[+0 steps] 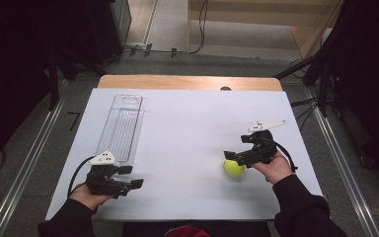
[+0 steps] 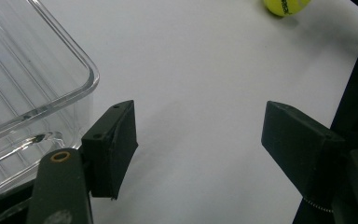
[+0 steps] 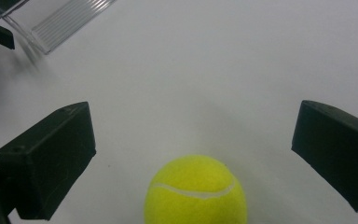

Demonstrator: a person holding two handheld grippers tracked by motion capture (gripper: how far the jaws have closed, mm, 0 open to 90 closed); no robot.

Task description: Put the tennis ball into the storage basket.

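Note:
A yellow tennis ball (image 1: 234, 168) lies on the white table top (image 1: 187, 118) at the right. My right gripper (image 1: 233, 160) stands open around it. In the right gripper view the ball (image 3: 196, 191) sits low between the two black jaws, with a gap on each side, and my right gripper (image 3: 198, 126) touches nothing. My left gripper (image 1: 132, 177) is open and empty at the near left, just off the near end of a clear plastic tray (image 1: 121, 128). The left gripper view has the tray's rounded corner (image 2: 28, 70) beside my left gripper (image 2: 200, 135), and the ball (image 2: 284, 6) far off.
The long clear tray (image 3: 60, 23) runs from the near left toward the far edge and holds nothing. The table's wooden far rim (image 1: 187, 82) shows behind the white top. Metal rails (image 1: 343, 168) and cables flank the table on the floor.

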